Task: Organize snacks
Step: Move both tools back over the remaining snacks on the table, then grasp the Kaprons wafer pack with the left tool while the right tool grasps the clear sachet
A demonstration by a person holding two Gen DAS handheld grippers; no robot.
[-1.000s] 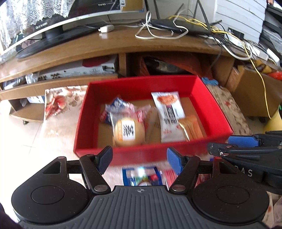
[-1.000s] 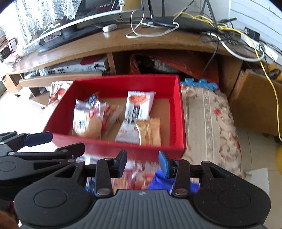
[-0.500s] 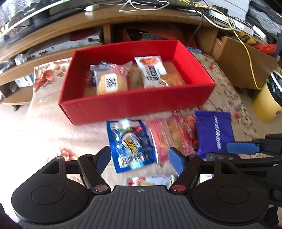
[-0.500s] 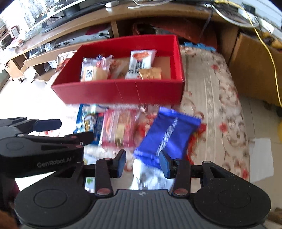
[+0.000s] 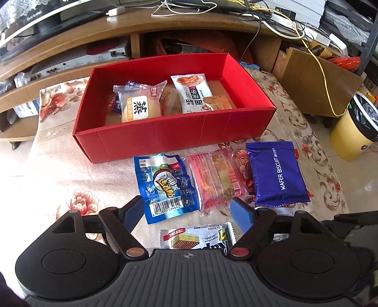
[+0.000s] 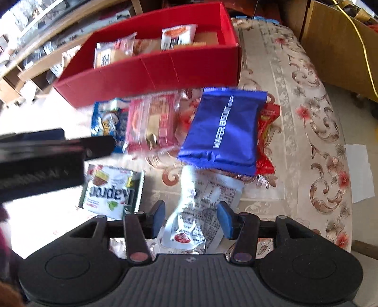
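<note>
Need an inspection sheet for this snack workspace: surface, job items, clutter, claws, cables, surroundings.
Surface: floral cloth, sunlit on the left.
Job's things: red box holds several wrapped snacks; in front lie a blue coconut packet, pink packet, blue wafer biscuit pack, white-green wafer pack, white pouch and a red packet under the biscuit pack.
Clutter: nothing seen beyond the snacks.
Claws: left claw open above the loose packets, jaws just opening; right claw open, jaws just opening, white pouch between them.
Cables: white, black and yellow leads on the wooden unit.
Surroundings: wooden TV unit, yellow bin.
</note>
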